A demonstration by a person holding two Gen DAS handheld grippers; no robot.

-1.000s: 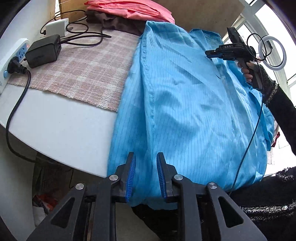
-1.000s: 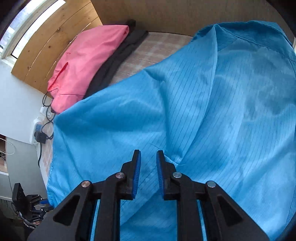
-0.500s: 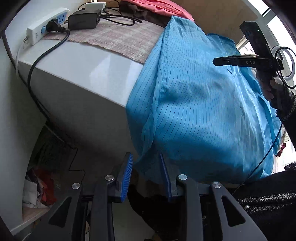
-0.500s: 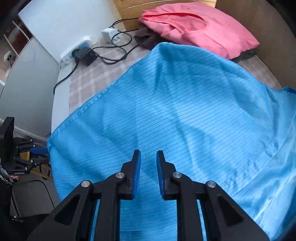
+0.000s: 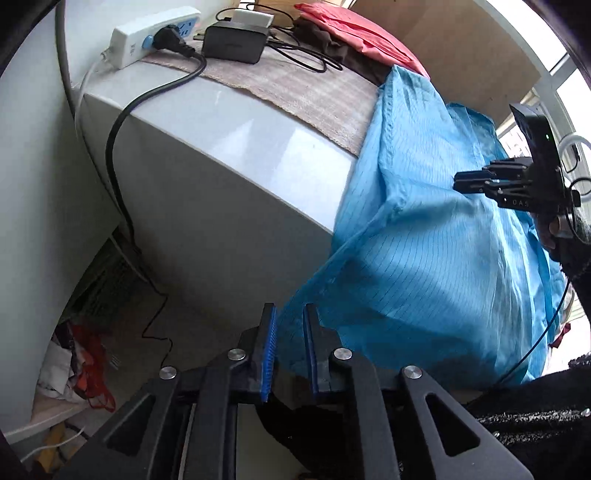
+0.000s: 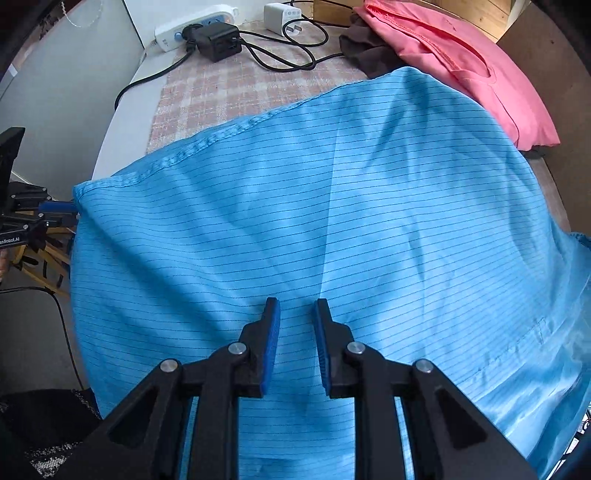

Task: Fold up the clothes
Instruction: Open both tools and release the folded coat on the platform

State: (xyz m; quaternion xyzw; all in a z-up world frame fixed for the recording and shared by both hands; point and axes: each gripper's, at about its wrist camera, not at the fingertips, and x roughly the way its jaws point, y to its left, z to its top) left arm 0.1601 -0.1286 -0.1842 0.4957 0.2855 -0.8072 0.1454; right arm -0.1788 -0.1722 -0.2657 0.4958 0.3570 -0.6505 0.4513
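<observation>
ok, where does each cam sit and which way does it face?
Left wrist: on the left gripper, off the table's edge, facing the blue garment's hanging corner between its fingers; black sleeve shows.
Right wrist: on the right gripper, above the table, looking down onto the garment.
Shared: the garment, pink garment, power strip; each sees the other gripper.

Blue pinstriped garment (image 6: 332, 206), pink garment (image 6: 461, 62), seemingly pink-checked cloth (image 6: 207, 96).

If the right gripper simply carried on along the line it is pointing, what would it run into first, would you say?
Most likely the blue striped garment lying directly ahead of the right gripper; the cloth fills the view past its jaws. How far off it lies is hard to judge.
</observation>
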